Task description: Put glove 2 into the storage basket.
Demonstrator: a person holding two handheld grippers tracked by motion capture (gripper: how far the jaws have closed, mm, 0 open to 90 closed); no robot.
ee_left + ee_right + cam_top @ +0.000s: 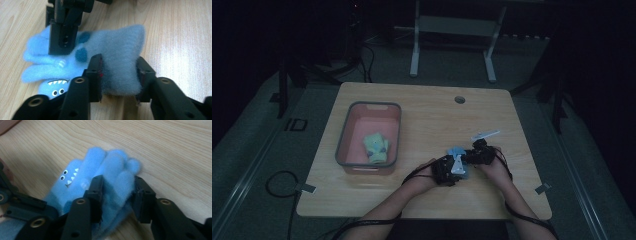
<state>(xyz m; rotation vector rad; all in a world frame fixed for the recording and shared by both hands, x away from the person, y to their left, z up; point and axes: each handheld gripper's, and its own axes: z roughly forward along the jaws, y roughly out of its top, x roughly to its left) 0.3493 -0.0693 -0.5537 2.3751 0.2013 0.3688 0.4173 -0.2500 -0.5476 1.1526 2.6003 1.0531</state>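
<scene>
1. While both grippers work at the front right of the worktop (422, 105), a blue fleece glove (112, 57) with a monster face lies flat on the wood between them.
2. Left gripper (119, 75): fingers clenched on the glove's cuff end, fleece bunched between the pads.
3. Right gripper (117, 192): fingers clenched on the glove's finger end, near the printed eyes and teeth.
4. Handling, as a judgement: light, soft and floppy, not fragile; the fleece squashes under the pads, so it should not slip, but it will sag if held at one end.
5. Best hold looks like cuff plus fingertips, as now, to keep it stretched.
6. Grey-rimmed pink bin (343, 140) sits at the left, well apart, with a green glove (377, 146) inside.
</scene>
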